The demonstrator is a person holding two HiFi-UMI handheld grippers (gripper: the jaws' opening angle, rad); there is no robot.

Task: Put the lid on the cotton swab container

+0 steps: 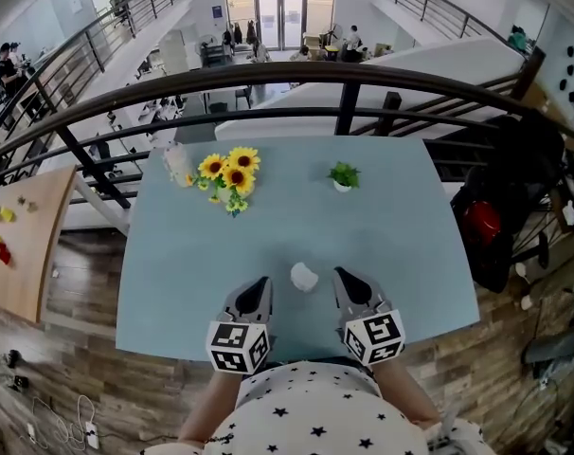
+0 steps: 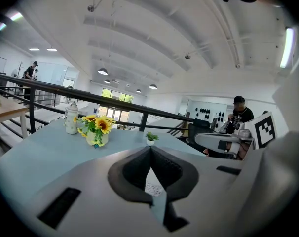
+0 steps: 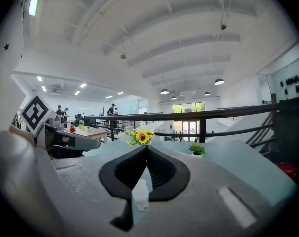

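The cotton swab container (image 1: 304,276) is small, white and translucent. It stands on the light blue table (image 1: 173,282) near the front edge, between my two grippers and touching neither. I cannot make out its lid as a separate piece. My left gripper (image 1: 261,282) sits just left of it with its jaws together and nothing in them. My right gripper (image 1: 341,274) sits just right of it, also shut and empty. In the right gripper view the clear container (image 3: 139,194) shows low in the gap behind the shut jaws (image 3: 147,147). In the left gripper view the jaws (image 2: 150,148) meet over a white printed patch.
A sunflower bunch (image 1: 229,172) and a white bottle (image 1: 176,163) stand at the table's far left, and a small potted plant (image 1: 343,175) at the far right. A black railing (image 1: 344,74) runs behind the table. A dark bag (image 1: 500,197) hangs at the right.
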